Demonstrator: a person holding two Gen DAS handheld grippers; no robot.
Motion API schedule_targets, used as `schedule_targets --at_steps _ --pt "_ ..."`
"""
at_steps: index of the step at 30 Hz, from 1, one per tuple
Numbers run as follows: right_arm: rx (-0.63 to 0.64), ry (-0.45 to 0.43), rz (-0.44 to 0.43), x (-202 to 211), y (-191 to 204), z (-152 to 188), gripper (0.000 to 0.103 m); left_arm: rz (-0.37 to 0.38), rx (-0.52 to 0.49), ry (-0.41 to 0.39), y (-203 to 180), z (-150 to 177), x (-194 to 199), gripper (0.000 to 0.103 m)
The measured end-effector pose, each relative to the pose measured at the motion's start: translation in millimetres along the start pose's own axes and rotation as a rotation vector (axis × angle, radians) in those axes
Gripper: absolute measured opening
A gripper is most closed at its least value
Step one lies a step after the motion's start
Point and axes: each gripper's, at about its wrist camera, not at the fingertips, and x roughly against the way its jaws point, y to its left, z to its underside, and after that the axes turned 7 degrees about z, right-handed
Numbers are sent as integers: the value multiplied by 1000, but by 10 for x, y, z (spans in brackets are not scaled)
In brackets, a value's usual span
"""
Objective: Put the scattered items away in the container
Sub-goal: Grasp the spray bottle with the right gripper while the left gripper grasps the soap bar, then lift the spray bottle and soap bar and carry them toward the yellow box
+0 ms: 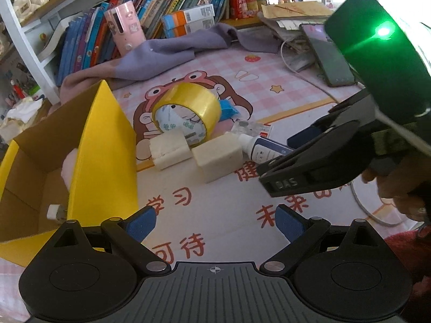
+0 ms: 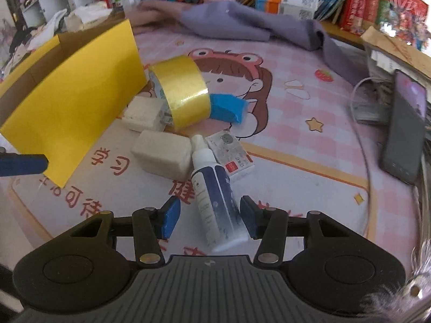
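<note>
A yellow cardboard box stands open at the left; it also shows in the right wrist view. Inside it lie a pink item and a small white plug. Next to it on the mat lie a yellow tape roll, two cream blocks, a blue wad, a small card packet and a white-and-blue bottle. My right gripper is open, its pads either side of the bottle. My left gripper is open and empty above the mat.
A purple cloth lies at the back before a shelf of books. A pink canister stands there. A phone and a white cable lie at the right. The right gripper's body shows in the left wrist view.
</note>
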Motion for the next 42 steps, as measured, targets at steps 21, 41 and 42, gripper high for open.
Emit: schedule_targets --at_steps 21,41,42 --pt "-29 39 -23 -38 -667 145 31 -38 175 19 50 -517 -601 95" --pt "110 9 -8 -69 -565 156 31 -46 296 70 176 -529 -895 46" --pt "113 5 -4 -68 -562 157 31 -43 294 69 171 -521 -877 45"
